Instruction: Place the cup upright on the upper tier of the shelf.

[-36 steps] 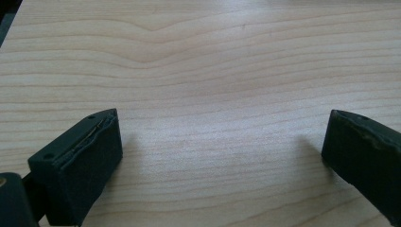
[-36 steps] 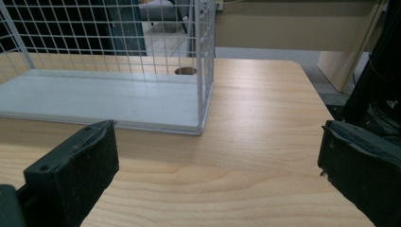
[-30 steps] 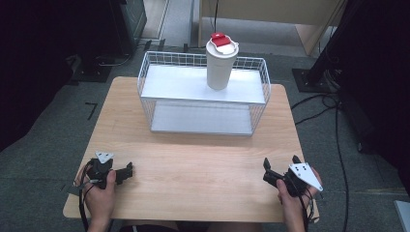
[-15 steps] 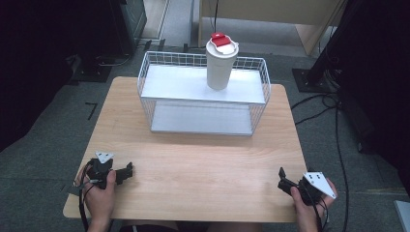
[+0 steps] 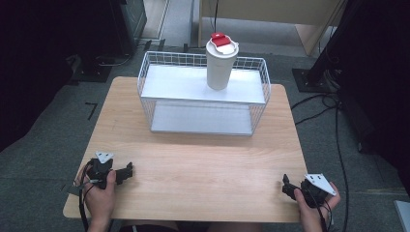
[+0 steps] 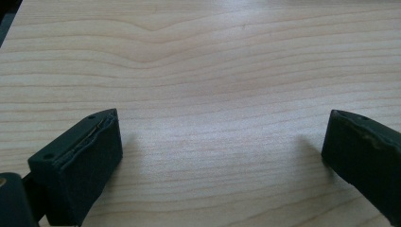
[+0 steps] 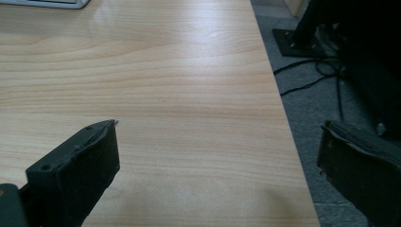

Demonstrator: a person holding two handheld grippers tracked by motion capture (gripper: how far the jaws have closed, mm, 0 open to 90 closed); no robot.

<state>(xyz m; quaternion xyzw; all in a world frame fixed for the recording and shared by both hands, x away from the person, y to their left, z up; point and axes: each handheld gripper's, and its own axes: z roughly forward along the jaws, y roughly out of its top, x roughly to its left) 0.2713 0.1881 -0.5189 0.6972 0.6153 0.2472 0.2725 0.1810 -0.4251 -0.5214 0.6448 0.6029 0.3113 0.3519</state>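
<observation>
Two grippers rest at the near edge of the wooden table (image 5: 203, 159), both with jaws spread wide and nothing between them. The left gripper (image 5: 126, 170) sits at about seven o'clock from the table's middle; in the left gripper view its jaws frame bare wood grain. The right gripper (image 5: 286, 187) sits at about five o'clock, near the table's right edge, with carpet and cables beyond it in the right gripper view. Toward twelve o'clock stands a white wire rack (image 5: 145, 79), and on its upper shelf a white cup (image 5: 220, 67) with a red-tabbed lid stands upright, at about one o'clock, well apart from both grippers. I judge this a resting pose, with no grasp begun. The next move likely calls for a long forward reach to the cup and a side-on approach clearing the rack's wire rim.
</observation>
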